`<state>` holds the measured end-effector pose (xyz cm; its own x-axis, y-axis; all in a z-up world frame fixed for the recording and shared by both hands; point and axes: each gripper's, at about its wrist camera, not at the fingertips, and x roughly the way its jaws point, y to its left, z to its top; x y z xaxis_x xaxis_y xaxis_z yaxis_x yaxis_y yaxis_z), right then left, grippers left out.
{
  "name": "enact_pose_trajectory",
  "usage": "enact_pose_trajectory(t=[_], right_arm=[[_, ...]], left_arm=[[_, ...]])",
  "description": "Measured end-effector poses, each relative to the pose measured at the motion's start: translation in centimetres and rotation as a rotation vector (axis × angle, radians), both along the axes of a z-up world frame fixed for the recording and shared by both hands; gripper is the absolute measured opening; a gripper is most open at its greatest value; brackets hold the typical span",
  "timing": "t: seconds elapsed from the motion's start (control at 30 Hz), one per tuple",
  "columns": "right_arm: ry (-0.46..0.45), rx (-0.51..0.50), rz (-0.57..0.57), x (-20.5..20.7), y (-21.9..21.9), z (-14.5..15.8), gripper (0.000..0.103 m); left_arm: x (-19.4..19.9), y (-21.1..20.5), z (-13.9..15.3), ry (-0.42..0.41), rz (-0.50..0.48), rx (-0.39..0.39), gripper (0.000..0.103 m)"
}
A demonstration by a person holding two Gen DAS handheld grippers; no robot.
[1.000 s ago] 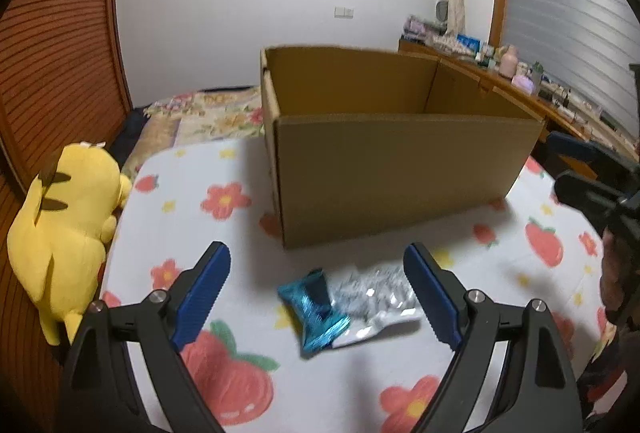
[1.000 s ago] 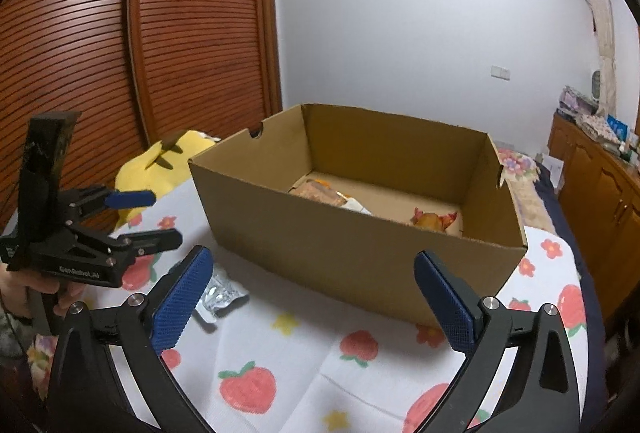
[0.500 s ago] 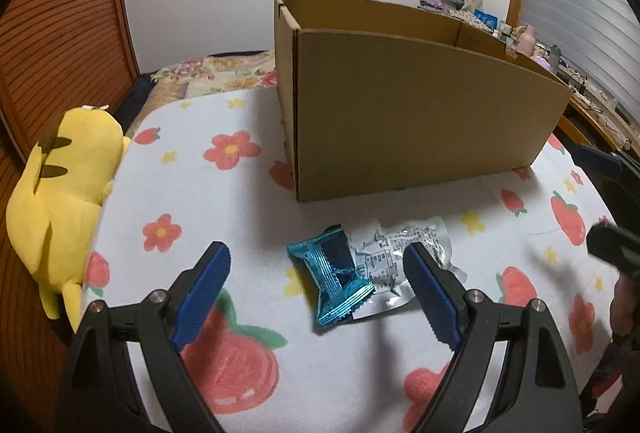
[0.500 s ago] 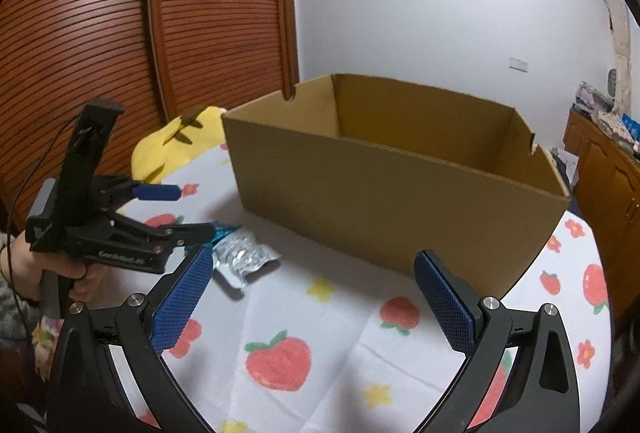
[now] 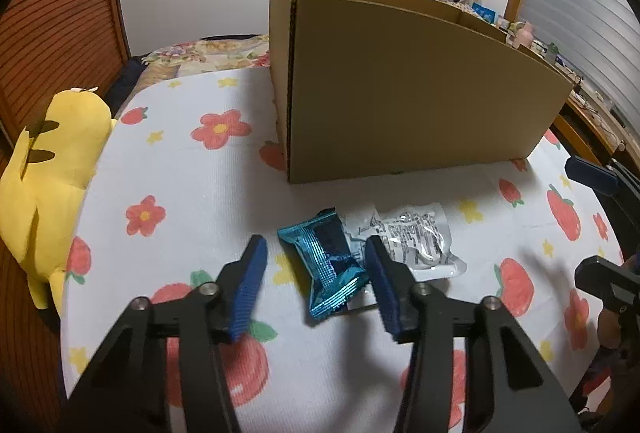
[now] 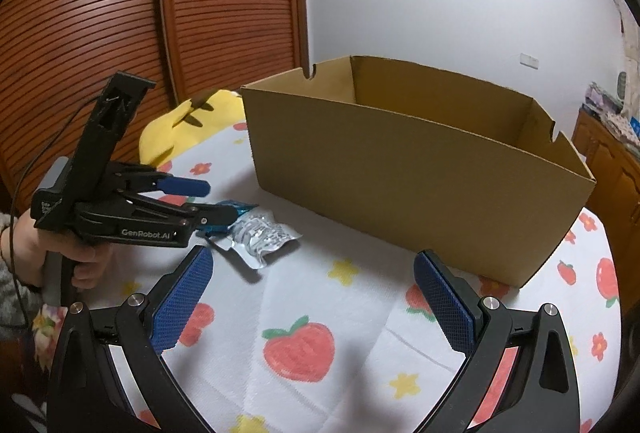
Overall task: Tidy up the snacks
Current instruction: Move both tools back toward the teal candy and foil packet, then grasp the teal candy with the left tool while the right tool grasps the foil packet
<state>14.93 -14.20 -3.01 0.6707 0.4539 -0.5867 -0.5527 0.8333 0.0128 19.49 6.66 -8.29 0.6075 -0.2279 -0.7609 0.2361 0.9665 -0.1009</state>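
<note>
A blue foil snack packet (image 5: 328, 269) lies on the flowered tablecloth, partly overlapping a silver packet (image 5: 416, 241) to its right. My left gripper (image 5: 314, 287) hangs low over the blue packet with its jaws closing; the packet sits between the pads, and a gap still shows on the left side. The right wrist view shows the left gripper (image 6: 222, 200) over both packets, blue (image 6: 240, 211) and silver (image 6: 260, 237). My right gripper (image 6: 314, 297) stands wide open over bare cloth, nothing between its fingers. The open cardboard box (image 5: 400, 93) stands just behind the packets.
A yellow plush toy (image 5: 48, 173) lies at the table's left edge. A person's hand (image 6: 80, 257) holds the left gripper's handle. Wooden slatted doors stand behind on the left, and a cluttered cabinet (image 5: 592, 105) on the right.
The left gripper's jaws have narrowed from wide open to either side of the blue packet. Both grippers have sunk closer to the table, so the box's inside is now hidden.
</note>
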Motion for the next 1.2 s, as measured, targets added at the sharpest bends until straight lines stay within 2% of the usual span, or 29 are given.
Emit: enact_pose_trajectory(t=[0.07,0.23,0.3,0.33,0.47,1.2], right_arm=[[0.002,0.000,0.002,-0.1,0.1,-0.1,0.102],[0.013,0.001,0.009,-0.1,0.2,-0.4,0.102],[0.015,-0.007,0.011,0.0,0.4,-0.6,0.102],[0.017,-0.013,0.012,0.1,0.5,-0.7,0.102],[0.031,-0.020,0.026,0.7,1.0,-0.8,0.102],[0.190,-0.185,0.253,7.9,9.6,-4.3,0.102]], left_arm=[[0.0,-0.1,-0.2,0.008,-0.001,0.006,0.040],[0.0,0.2,-0.6,0.023,0.003,0.009,0.038],[0.1,0.4,-0.8,0.031,0.004,0.006,0.034],[0.2,0.5,-0.9,0.037,0.006,0.014,0.028],[0.0,1.1,-0.9,0.024,0.005,0.015,0.023],[-1.3,4.0,-1.0,0.007,0.032,-0.028,0.022]])
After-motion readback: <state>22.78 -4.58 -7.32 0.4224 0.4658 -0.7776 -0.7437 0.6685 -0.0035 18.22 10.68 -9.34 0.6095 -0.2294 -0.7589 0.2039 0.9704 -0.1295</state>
